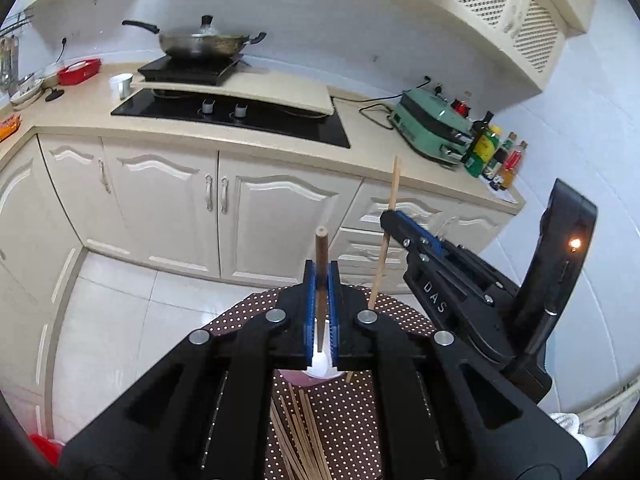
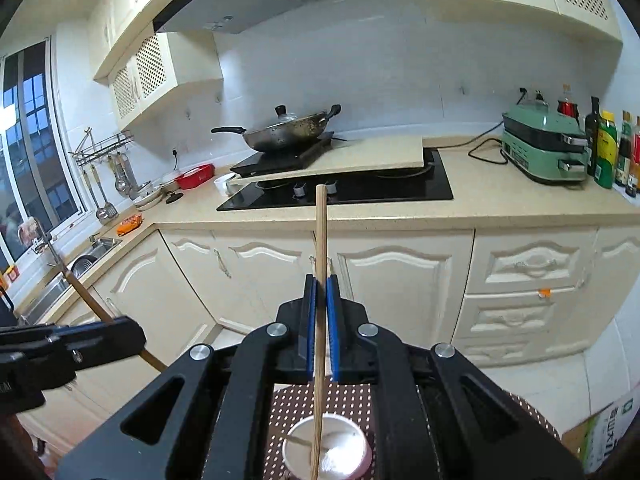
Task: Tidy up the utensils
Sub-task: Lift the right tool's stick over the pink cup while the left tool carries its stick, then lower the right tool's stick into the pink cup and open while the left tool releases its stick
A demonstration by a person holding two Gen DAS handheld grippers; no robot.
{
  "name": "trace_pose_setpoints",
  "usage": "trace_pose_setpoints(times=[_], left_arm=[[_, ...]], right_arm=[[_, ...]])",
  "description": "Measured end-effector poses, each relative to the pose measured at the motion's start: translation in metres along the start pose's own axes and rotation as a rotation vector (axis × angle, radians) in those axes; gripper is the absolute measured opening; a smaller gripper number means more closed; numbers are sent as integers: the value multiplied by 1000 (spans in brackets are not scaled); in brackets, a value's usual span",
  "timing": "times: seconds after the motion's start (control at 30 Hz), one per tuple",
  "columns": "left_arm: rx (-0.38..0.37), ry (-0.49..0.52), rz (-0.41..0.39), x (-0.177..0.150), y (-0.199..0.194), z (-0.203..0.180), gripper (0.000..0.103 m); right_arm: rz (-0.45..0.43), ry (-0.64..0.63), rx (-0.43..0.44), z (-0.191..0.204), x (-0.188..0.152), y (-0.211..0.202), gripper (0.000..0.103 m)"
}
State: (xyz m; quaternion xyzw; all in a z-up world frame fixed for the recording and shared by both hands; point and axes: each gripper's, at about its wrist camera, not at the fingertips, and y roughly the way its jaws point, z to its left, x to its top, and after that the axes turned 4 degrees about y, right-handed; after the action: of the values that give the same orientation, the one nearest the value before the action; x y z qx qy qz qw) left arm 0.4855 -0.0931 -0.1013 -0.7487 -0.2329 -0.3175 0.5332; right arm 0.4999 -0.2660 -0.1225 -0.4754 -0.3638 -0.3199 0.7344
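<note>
My left gripper [image 1: 321,268] is shut on a dark brown chopstick [image 1: 321,256] that stands upright, its lower tip over the white cup [image 1: 320,366]. My right gripper [image 2: 321,282] is shut on a light wooden chopstick [image 2: 320,264] that stands upright with its lower end inside the white cup [image 2: 326,450]. The right gripper shows in the left wrist view [image 1: 390,216] to the right, holding the light chopstick [image 1: 394,184]. The left gripper shows in the right wrist view [image 2: 124,334] at the left with the dark chopstick [image 2: 86,298]. Several loose chopsticks [image 1: 298,436] lie on the brown dotted cloth [image 1: 352,420].
A counter [image 2: 500,204] with a black hob [image 2: 360,190], a wok [image 2: 284,132], a green appliance [image 2: 544,144] and bottles [image 2: 608,144] stands ahead. Cream cabinets [image 1: 160,200] are below it. A cardboard box [image 2: 604,436] is at the lower right.
</note>
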Motion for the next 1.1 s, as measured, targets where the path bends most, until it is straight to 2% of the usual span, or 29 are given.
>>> trace_pose_setpoints(times=[0.17,0.33,0.53,0.8,0.93,1.0,1.03,1.07,1.1], left_arm=[[30,-10,34,-10,20,6,6],[13,-1,55,-19,34,6,6],[17,18,103,-34,50,2,6],[19,8,146,-45,51,2,7],[21,1,162,-48,48,2,8],[17,9,166,-51,45,1,26],[23,14,161,-52,43,0,56],[32,19,140,-55,37,0,65],[25,23,132,-56,34,0,65]], right_arm=[[-26,-7,-4,-4,-4,10,4],[42,-19,-7,-7,-19,21,4],[118,-20,-16,-10,-44,14,4],[214,32,-49,-17,-63,4,5],[231,58,-59,-18,-67,-4,8],[238,76,-61,-18,-68,-8,8],[243,85,-64,-18,-69,-11,9],[246,91,-67,-17,-70,-15,10],[247,95,-69,-16,-70,-17,12]])
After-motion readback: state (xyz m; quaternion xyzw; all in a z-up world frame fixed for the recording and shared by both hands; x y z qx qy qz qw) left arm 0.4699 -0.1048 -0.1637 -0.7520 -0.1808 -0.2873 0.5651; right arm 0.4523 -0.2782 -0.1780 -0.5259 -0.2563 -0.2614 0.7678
